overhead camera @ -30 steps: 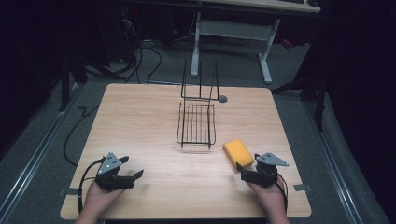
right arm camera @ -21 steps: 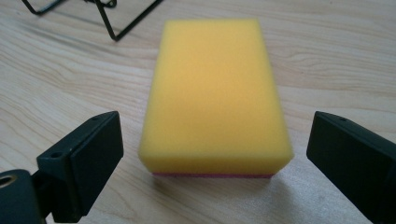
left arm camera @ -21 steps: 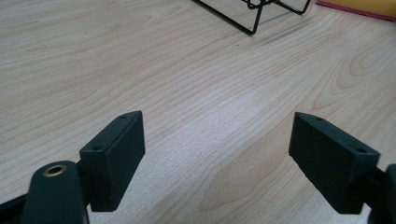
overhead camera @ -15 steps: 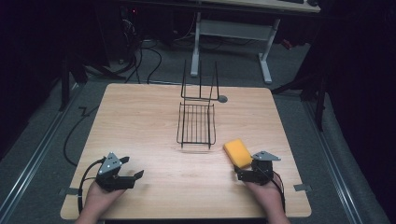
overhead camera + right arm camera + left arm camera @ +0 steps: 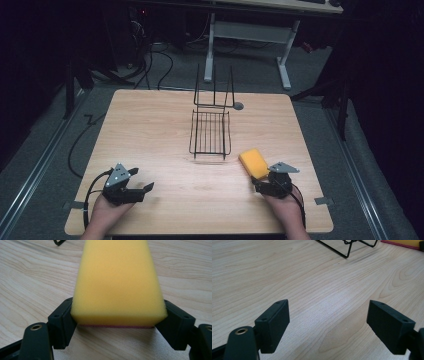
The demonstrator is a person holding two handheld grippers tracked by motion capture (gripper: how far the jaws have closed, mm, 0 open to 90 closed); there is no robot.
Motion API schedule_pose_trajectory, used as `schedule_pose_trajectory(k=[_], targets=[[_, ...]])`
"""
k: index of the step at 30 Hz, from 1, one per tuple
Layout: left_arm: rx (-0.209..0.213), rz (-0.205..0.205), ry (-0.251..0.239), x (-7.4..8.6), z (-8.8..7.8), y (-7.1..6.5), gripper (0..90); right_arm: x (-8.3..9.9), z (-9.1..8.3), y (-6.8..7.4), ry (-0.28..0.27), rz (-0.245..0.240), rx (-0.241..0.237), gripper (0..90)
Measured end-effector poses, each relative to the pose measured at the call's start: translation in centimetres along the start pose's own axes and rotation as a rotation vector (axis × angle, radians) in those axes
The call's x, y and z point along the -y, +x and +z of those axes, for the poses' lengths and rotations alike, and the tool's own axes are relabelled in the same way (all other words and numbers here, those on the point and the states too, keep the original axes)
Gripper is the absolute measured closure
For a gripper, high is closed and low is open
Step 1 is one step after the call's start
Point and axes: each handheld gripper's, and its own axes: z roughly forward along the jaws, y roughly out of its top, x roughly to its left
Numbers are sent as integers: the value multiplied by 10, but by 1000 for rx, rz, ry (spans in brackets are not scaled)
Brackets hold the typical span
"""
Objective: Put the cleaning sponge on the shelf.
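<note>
A yellow sponge [image 5: 254, 163] with a pink underside lies flat on the wooden table [image 5: 150, 130], right of centre near the front. My right gripper [image 5: 263, 176] stands open with its jaws on either side of the sponge's near end. In the right gripper view the sponge [image 5: 117, 282] spans the whole gap of the right gripper [image 5: 117, 323], and its sides touch both pads without looking squeezed. At the front left my left gripper [image 5: 142, 180] rests open over bare wood, and the left gripper [image 5: 328, 322] has nothing between its jaws.
A black wire rack [image 5: 210, 132] with an upright back stands at the table's centre; its near corner [image 5: 347, 247] lies ahead of the left gripper. A small grey round thing [image 5: 238, 106] sits behind the rack. Bare wood surrounds both hands.
My right gripper has slid forward and left, so its jaws now flank the sponge's near end. The left gripper has stayed put.
</note>
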Motion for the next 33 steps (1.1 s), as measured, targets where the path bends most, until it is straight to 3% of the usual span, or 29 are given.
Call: schedule_pose_trajectory(k=[33], targets=[[2, 1, 6, 0, 1, 0, 191, -12, -25, 10, -129, -3, 7, 252]])
